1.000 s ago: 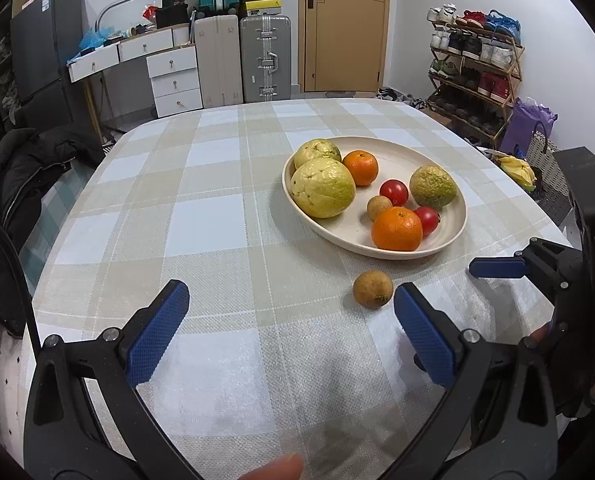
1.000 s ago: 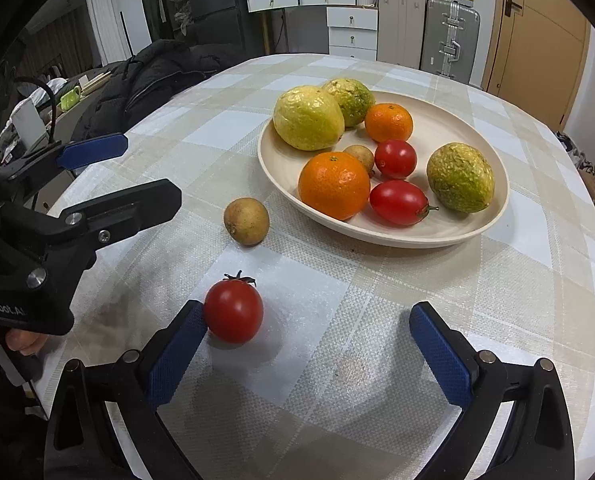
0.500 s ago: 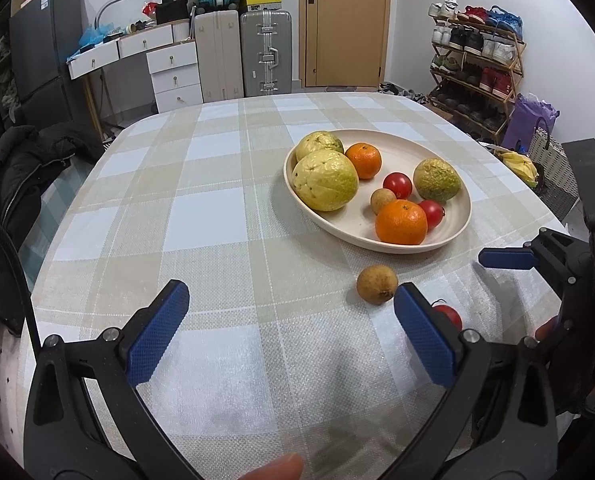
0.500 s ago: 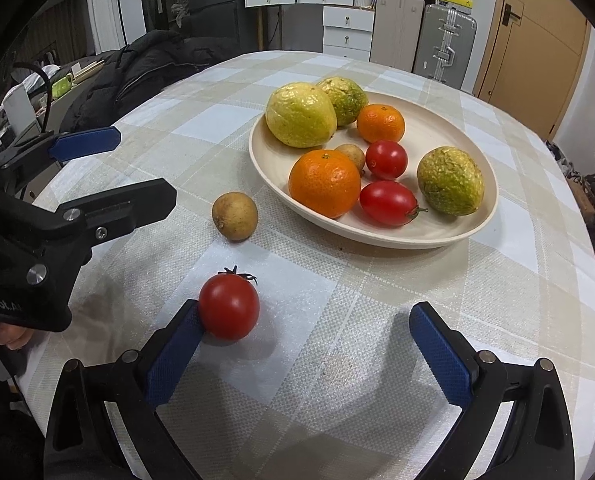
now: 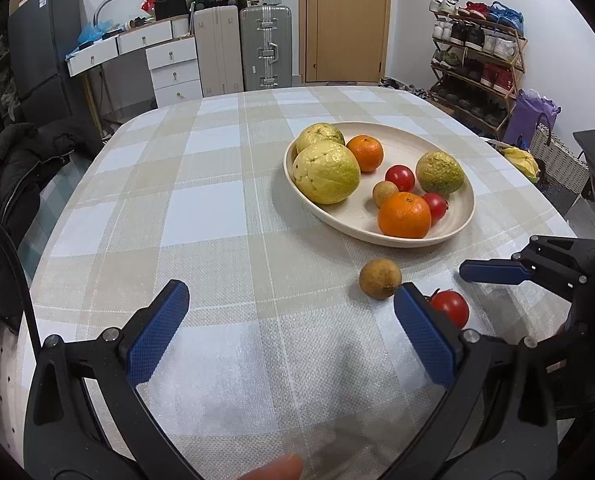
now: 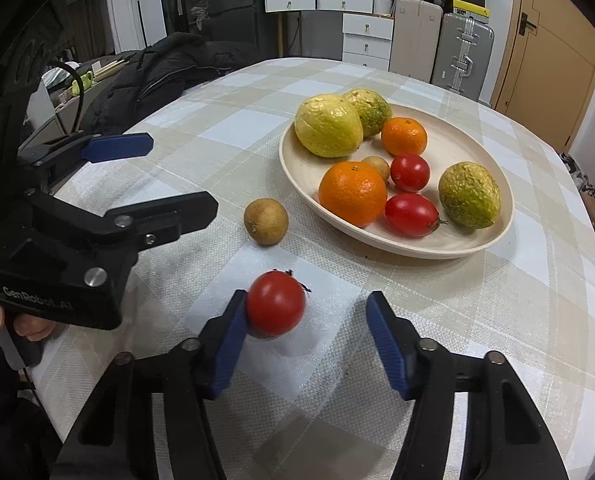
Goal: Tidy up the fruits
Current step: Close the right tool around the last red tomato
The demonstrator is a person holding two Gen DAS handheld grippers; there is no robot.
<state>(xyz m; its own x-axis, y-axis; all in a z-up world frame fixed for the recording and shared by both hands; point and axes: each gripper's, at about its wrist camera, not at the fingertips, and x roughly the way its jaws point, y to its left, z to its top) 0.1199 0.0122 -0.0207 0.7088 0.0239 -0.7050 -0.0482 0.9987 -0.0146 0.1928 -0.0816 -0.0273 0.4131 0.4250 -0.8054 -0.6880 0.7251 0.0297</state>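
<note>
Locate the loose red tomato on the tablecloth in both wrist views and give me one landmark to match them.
Left wrist view: the loose tomato sits low right, partly hidden behind the left hand-held gripper's right finger.
Right wrist view: low centre, between the closing jaws of the right hand-held gripper, against its left pad; the right pad stands clear.
Shared landmark: the small brown fruit, on the cloth between the tomato and the plate.

A checked tablecloth (image 5: 185, 216) fills the middle of the frame. At the upper left stand a dark cabinet (image 5: 41, 48) and white drawers (image 5: 173, 68); two suitcases (image 5: 265, 46) sit at top centre beside a wooden door (image 5: 347, 20). A shoe rack (image 5: 477, 56) occupies the upper right, a purple bag (image 5: 531, 116) below it. A black jacket (image 5: 13, 176) lies at left.
</note>
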